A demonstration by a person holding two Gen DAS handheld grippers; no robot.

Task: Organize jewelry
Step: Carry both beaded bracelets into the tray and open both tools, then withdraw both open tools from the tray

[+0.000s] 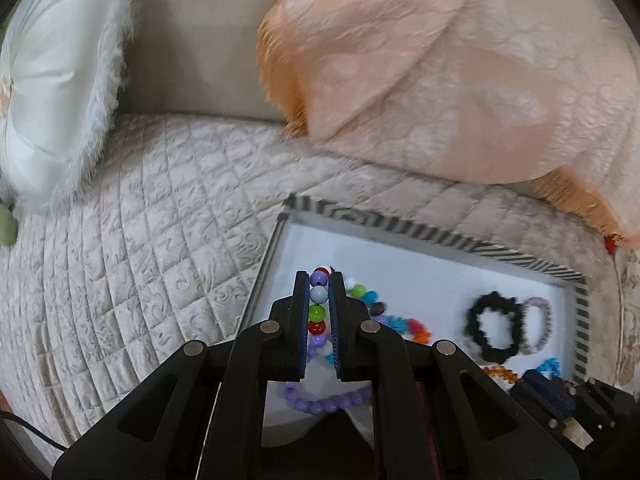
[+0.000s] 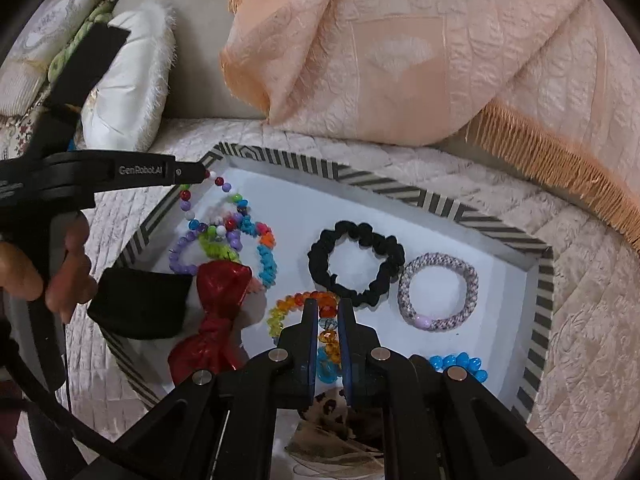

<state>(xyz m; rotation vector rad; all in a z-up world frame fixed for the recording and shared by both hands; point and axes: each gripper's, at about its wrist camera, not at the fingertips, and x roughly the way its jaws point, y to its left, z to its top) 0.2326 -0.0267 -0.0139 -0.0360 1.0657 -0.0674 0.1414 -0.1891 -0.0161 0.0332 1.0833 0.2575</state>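
While left fingers [image 1: 319,280] pinch the multicolored bead bracelet [image 1: 318,303], right fingers [image 2: 328,304] clench the rainbow bracelet [image 2: 298,306] beside the black scrunchie [image 2: 356,262].

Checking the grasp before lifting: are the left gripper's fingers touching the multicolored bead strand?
Touching. The left wrist view shows the left gripper closed on the bead strand, beads pinched between both fingers.

Home interior: sofa or bed, soft furnishings.
Quilted beige cover [image 1: 160,216]; white fringed cushion [image 1: 52,92]; peach fringed throw [image 2: 400,52]; patterned cushions [image 2: 48,32] behind; striped-rim tray [image 2: 544,280] of hair ties and bead bracelets resting on the quilting.
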